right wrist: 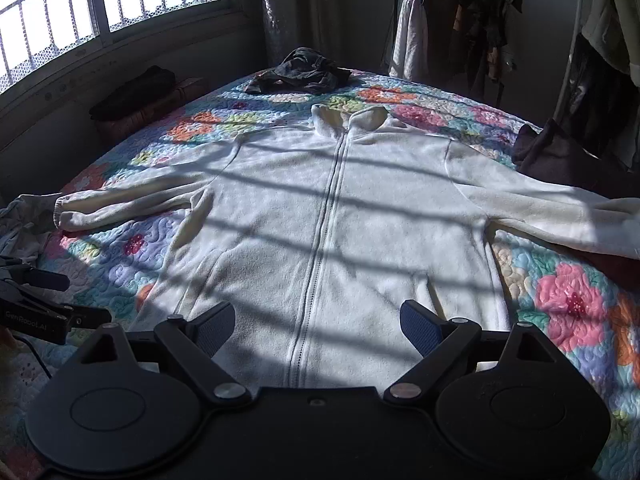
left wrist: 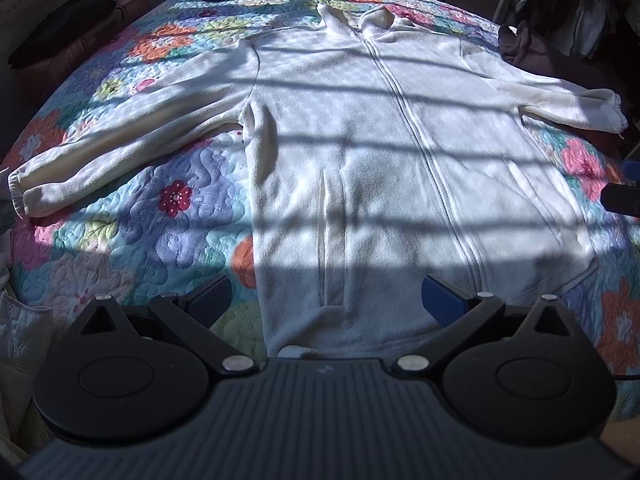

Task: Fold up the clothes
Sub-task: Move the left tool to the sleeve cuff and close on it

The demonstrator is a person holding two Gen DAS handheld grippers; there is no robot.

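**White fleece jacket spread flat on bed, both grippers empty above hem**

White fleece jacket [left wrist: 360, 152] lies front-up on the floral quilt [left wrist: 132, 236] of the bed, zipped shut, both sleeves stretched out sideways; no fold visible; flat spread suits folding sleeves inward; left gripper [left wrist: 326, 300] hangs over the hem, left of the zip, jaws spread, holding nothing; right gripper [right wrist: 318, 326] sits over the hem at the zip line, jaws spread, empty too; dark garment [right wrist: 300, 70] bunched beyond the collar, clear of the jacket; maroon cloth [right wrist: 560, 156] just beside the right sleeve.

Home bedroom: floral quilt [right wrist: 568, 304] on bed, barred window [right wrist: 100, 4], clothes rack [right wrist: 472, 20].
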